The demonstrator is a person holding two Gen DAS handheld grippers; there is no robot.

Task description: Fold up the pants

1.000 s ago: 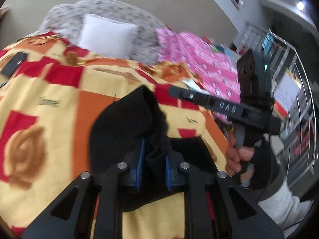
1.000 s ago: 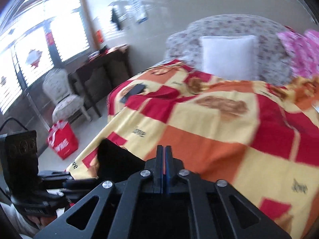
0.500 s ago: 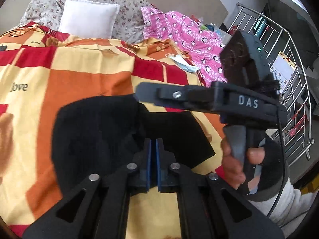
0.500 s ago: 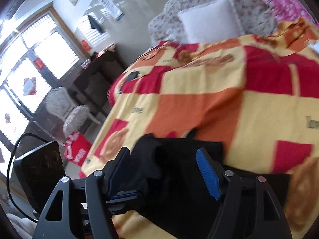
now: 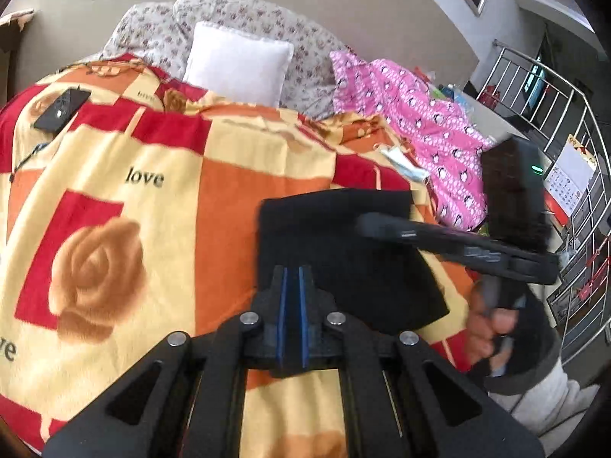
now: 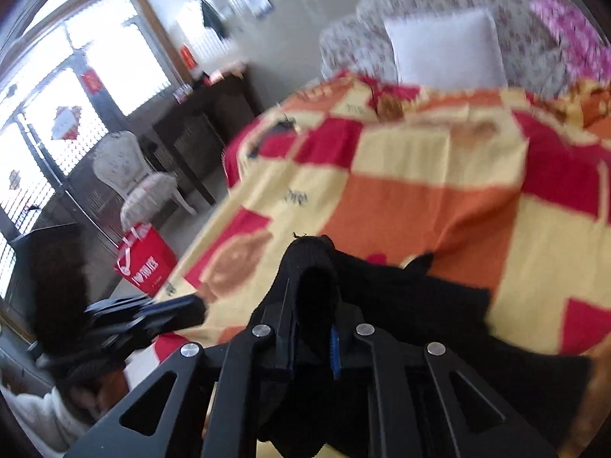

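The black pants point(image 5: 343, 252) lie folded into a flat rectangle on the red, orange and yellow blanket point(image 5: 152, 210). My left gripper point(image 5: 291, 278) is at their near left edge, jaws nearly together with a thin strip of black between the blue pads; the pants lie flat under it. My right gripper point(image 6: 311, 305) is shut on a raised fold of the black pants point(image 6: 420, 305), which bulges up between its fingers. The right gripper also shows in the left wrist view point(image 5: 450, 244) over the pants' right side.
A white pillow point(image 5: 238, 63) and a pink patterned cloth point(image 5: 420, 129) lie at the head of the bed. A black device point(image 5: 61, 108) lies on the far left of the blanket. A red bag point(image 6: 147, 263) and a white chair point(image 6: 133, 179) stand on the floor at the left.
My right gripper has gone from open to shut on a fold of the pants. The pants have gone from a loose heap to a flat rectangle. The left gripper has stayed nearly closed.
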